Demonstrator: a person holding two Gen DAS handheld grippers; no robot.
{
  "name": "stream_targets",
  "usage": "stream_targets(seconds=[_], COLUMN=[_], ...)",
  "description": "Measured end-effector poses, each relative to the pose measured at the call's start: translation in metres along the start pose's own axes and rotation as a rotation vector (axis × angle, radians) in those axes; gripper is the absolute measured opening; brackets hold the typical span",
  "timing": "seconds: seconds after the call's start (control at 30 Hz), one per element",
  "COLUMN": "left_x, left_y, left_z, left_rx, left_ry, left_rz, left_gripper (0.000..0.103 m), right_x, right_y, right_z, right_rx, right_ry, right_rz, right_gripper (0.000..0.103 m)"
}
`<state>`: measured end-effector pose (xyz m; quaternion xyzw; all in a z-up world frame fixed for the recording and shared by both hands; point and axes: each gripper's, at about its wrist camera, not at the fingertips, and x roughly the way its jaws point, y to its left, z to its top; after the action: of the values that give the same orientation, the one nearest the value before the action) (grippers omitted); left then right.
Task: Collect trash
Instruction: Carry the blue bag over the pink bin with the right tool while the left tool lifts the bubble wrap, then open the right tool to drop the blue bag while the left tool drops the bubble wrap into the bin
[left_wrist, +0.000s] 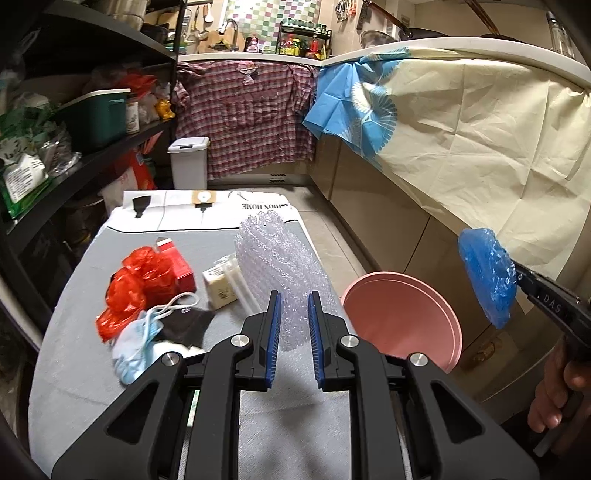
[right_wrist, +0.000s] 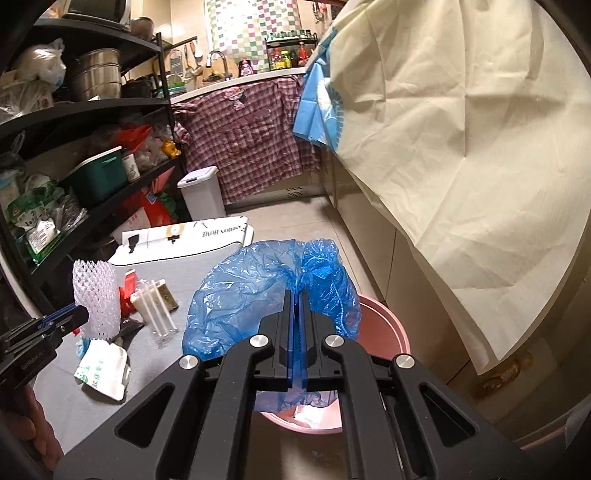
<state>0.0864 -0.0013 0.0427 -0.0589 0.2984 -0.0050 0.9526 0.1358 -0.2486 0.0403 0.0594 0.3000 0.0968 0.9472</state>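
So the right gripper (right_wrist: 297, 332) has its two blue-lined fingers squeezed together on a crumpled blue plastic bag (right_wrist: 258, 295), and the bag is up in the air over the pink bin (right_wrist: 391, 328) that sits on the floor just off the right edge of the table. From the left wrist view you can see the same blue bag (left_wrist: 487, 275) dangling off the tip of that gripper, higher than the pink bin (left_wrist: 406, 321) and a bit to the right of it, in front of the cream sheet (left_wrist: 480, 147) draped over the counter.

The left gripper (left_wrist: 293, 328) is spread apart with nothing in it, hanging above the gray table (left_wrist: 74, 369), fingers pointing at a roll of bubble wrap (left_wrist: 284, 269) that stands just past the tips. Can't tell if it's touching it.

The rest of the junk is sitting on the table: a scrunched red plastic bag (left_wrist: 129, 291) against a red carton (left_wrist: 183, 269), a small cream box (left_wrist: 219, 288) beside the bubble wrap, a dark face mask (left_wrist: 184, 325) with white loops, and a pale blue wad (left_wrist: 131, 350) near the front left. A white pedal bin (left_wrist: 188, 166) stands on the floor beyond the table, near the black shelving (left_wrist: 92, 147).
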Motion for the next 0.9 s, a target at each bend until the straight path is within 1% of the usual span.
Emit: stream_targets(seconds=[0.23, 0.5, 0.63, 0.73, 0.9], left_x=[0.023, 0.052, 0.066, 0.079, 0.101], left_y=[-0.017, -0.034, -0.043, -0.051, -0.070], left_z=[0.005, 0.008, 0.012, 0.016, 0.016], left_rx=[0.016, 0.030, 0.043, 0.047, 0.083], left_ry=[0.020, 0.046, 0.057, 0.071, 0.102], left_rz=[-0.028, -0.071, -0.106, -0.157, -0.192], left_gripper=[0.015, 0.015, 0.015, 0.015, 0.015], right_x=[0.018, 0.032, 0.043, 0.053, 0.064], right_y=[-0.014, -0.032, -0.038, -0.041, -0.040], right_z=[0.001, -0.004, -0.002, -0.002, -0.003], right_rx=[0.028, 0.061, 0.053, 0.045, 0.028], right_ry=[0.019, 0.036, 0.055, 0.073, 0.095], right_rz=[-0.020, -0.063, -0.082, -0.097, -0.103], right_gripper=[0.003, 0.003, 0.003, 0.003, 0.003])
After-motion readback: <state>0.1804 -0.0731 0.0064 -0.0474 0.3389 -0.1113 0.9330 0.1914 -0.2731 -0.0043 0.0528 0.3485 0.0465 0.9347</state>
